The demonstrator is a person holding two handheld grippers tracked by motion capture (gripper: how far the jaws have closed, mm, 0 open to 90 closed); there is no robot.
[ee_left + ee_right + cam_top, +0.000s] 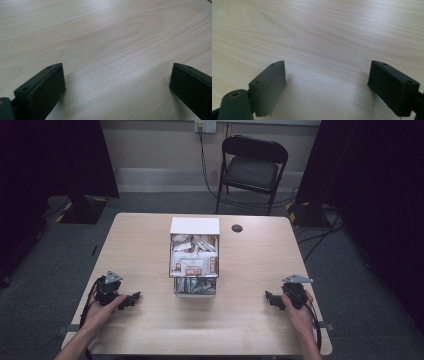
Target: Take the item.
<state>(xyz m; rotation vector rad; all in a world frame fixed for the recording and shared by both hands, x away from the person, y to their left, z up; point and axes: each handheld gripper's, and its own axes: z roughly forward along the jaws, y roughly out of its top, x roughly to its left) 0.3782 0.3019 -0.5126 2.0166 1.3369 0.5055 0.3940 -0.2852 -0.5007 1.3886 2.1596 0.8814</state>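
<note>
A clear two-tier drawer box [195, 259] with a white top stands at the middle of the light wooden table [145, 240]. Its drawers are pulled toward me and hold several snack packets [194, 261]. My left gripper [134, 298] rests on the table at the near left, held by a hand and pointing right. In its own view the left gripper [117, 78] is open over bare wood. My right gripper [270, 299] rests at the near right and points left. The right gripper [327, 75] is also open, with nothing between its jaws.
A small black round disc [237, 228] lies at the back right of the table. Behind the table stands a black folding chair [252, 167], with cables on the grey floor. Dark curtains hang at both sides.
</note>
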